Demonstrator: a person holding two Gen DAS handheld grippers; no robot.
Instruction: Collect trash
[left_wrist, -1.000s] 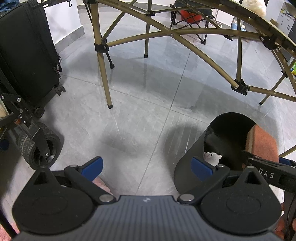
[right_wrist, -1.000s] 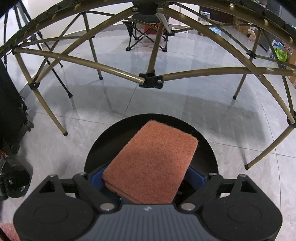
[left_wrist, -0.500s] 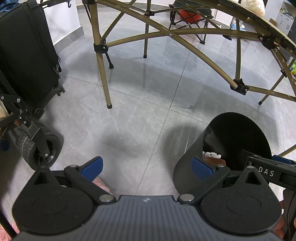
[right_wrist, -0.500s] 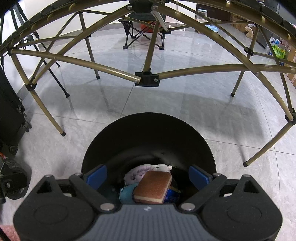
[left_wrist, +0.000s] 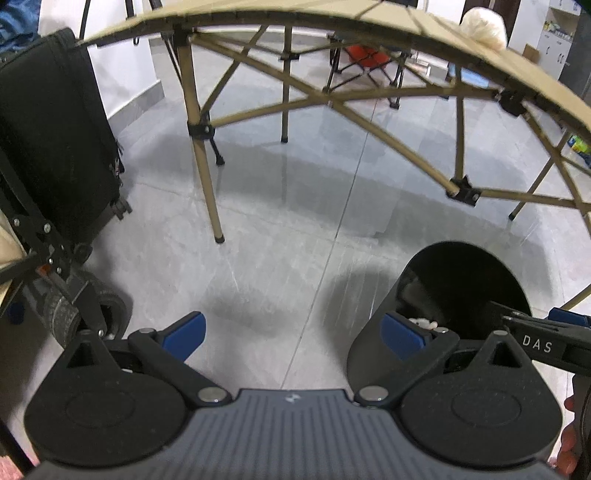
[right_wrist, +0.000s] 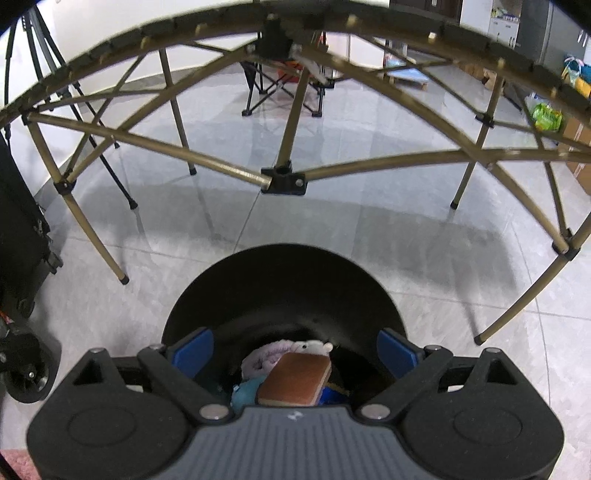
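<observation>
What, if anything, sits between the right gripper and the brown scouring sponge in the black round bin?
Nothing visible. The right gripper hangs open above the black round bin, and the brown scouring sponge lies uncovered atop the other trash.

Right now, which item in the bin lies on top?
The brown sponge, resting flat over the pale plush toy and the teal item in the black bin.

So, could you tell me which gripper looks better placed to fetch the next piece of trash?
Probably the left gripper: it is open, empty and over bare floor, clear of the black bin. The right gripper, also open, hangs over the bin opening above the sponge.
</observation>
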